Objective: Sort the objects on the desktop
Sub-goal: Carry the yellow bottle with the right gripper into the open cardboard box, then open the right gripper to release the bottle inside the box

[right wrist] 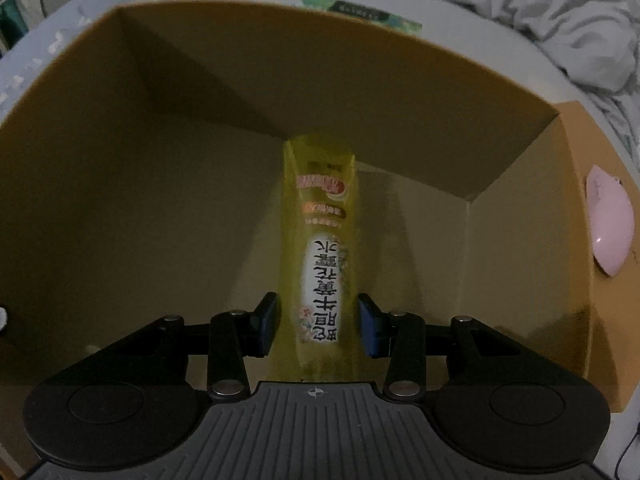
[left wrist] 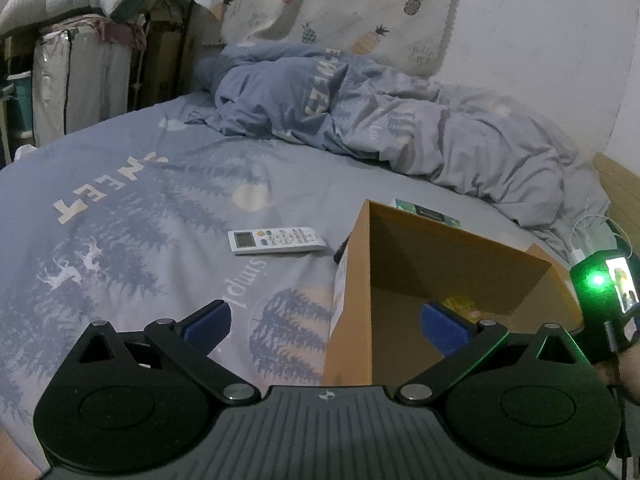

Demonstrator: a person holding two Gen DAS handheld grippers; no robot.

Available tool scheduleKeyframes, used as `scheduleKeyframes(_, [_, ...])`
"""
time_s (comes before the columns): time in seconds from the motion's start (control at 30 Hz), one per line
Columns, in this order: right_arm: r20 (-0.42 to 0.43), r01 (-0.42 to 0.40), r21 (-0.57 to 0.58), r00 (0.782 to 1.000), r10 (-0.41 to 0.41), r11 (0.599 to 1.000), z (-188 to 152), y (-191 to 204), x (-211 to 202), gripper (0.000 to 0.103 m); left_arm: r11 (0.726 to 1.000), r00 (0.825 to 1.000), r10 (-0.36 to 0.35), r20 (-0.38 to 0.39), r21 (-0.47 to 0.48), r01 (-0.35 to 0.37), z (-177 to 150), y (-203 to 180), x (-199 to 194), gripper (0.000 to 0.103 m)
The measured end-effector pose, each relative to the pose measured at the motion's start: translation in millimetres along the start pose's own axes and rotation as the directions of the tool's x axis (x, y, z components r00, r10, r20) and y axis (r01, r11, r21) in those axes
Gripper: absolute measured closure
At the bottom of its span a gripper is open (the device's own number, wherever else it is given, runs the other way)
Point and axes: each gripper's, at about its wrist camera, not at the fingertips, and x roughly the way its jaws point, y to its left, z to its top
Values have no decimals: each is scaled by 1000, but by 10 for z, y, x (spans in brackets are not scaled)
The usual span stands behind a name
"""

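Right tongs (right wrist: 318, 326) grip a yellow bottle (right wrist: 320, 240), blue pads against its sides, held down inside an open cardboard box (right wrist: 120, 160) on the bed (left wrist: 140, 200). Left tongs (left wrist: 326, 322) hang wide and empty beside the box. White remote (left wrist: 276, 241) lies on the bed; pink mouse (right wrist: 610, 226) rests on a box flap.

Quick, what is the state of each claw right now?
Left claw: open, holding nothing.
Right claw: closed on the yellow bottle, inside the cardboard box.
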Motion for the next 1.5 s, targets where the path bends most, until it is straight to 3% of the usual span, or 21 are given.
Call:
scheduleKeyframes(0.27, [-77, 3, -19, 997, -5, 1000, 29, -1, 117, 58, 1000, 1000, 3, -7, -1, -3, -21, 14, 24, 0])
scheduleKeyframes(0.53, [-83, 11, -29, 996, -13, 1000, 29, 18, 103, 56, 1000, 1000, 1, -11, -4, -1, -24, 28, 24, 0])
scheduleKeyframes(0.63, [-69, 13, -17, 998, -14, 1000, 22, -12, 66, 41, 1000, 1000, 0, -12, -5, 0, -18, 28, 26, 0])
scheduleKeyframes(0.7, [-50, 15, -1, 999, -15, 1000, 20, -45, 18, 29, 1000, 1000, 1, -12, -7, -1, -15, 18, 32, 0])
scheduleKeyframes(0.97, [8, 3, 3, 1000, -3, 1000, -70, -4, -236, 19, 1000, 1000, -9, -3, 11, 9, -23, -37, 2, 0])
scheduleKeyframes(1.07, [44, -18, 7, 999, 17, 1000, -103, 27, -382, 9, 1000, 1000, -7, -2, 22, 7, -30, -58, 0, 0])
scheduleKeyframes(1.2, [97, -47, 17, 994, 45, 999, -163, 94, -594, 7, 999, 1000, -10, 5, 35, 10, -30, -86, -17, 0])
scheduleKeyframes(1.37, [232, -75, 53, 971, 61, 996, -333, 52, -1011, 3, 999, 1000, -11, 14, 50, 10, -23, -121, -42, 0])
scheduleKeyframes(1.5, [334, -51, 85, 942, 20, 995, -509, -16, -1305, 0, 997, 1000, -14, 20, 70, 12, -27, -176, -70, 0])
